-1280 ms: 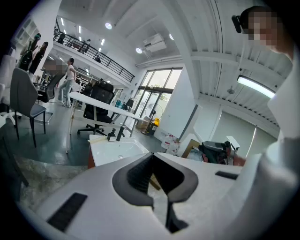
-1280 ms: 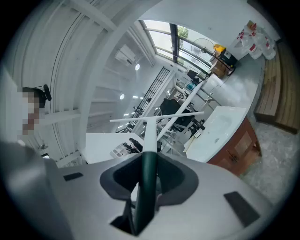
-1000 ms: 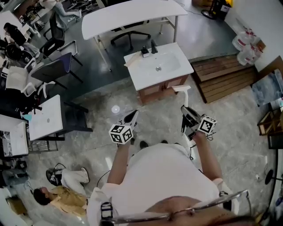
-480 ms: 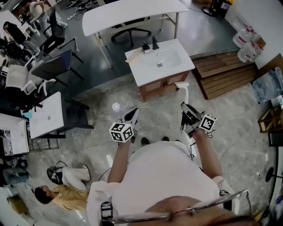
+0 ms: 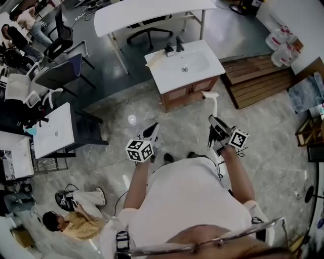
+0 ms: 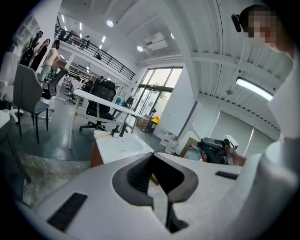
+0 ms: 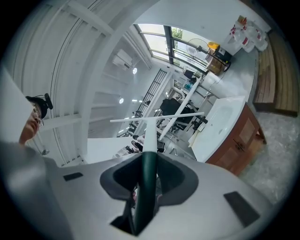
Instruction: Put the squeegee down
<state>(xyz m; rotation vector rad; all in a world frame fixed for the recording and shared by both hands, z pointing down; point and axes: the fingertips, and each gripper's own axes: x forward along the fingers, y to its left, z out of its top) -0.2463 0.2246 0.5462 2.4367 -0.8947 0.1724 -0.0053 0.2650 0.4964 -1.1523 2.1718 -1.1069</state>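
The squeegee [image 5: 213, 104] has a white shaft and blade and a dark green handle. My right gripper [image 5: 216, 126] is shut on that handle and holds it about level, with the blade end toward the sink cabinet [image 5: 204, 61]. In the right gripper view the green handle runs between the jaws of the right gripper [image 7: 149, 158], and the squeegee's [image 7: 149, 133] white blade crosses ahead of them. My left gripper [image 5: 150, 133] hangs at the same height to the left. Its jaws meet at the tips in the left gripper view, where the left gripper [image 6: 153, 154] holds nothing.
A white sink cabinet with a black tap [image 5: 177, 46] stands on the marble floor just ahead. Behind it is a long white table [image 5: 152, 12] with an office chair. Wooden pallets [image 5: 258, 76] lie to the right. A small white desk [image 5: 53, 132] and chairs stand left, and a person crouches on the floor [image 5: 76, 222].
Both grippers have drifted a little forward with the person's step, and the squeegee stays in the right grip. People at the far left have shifted.
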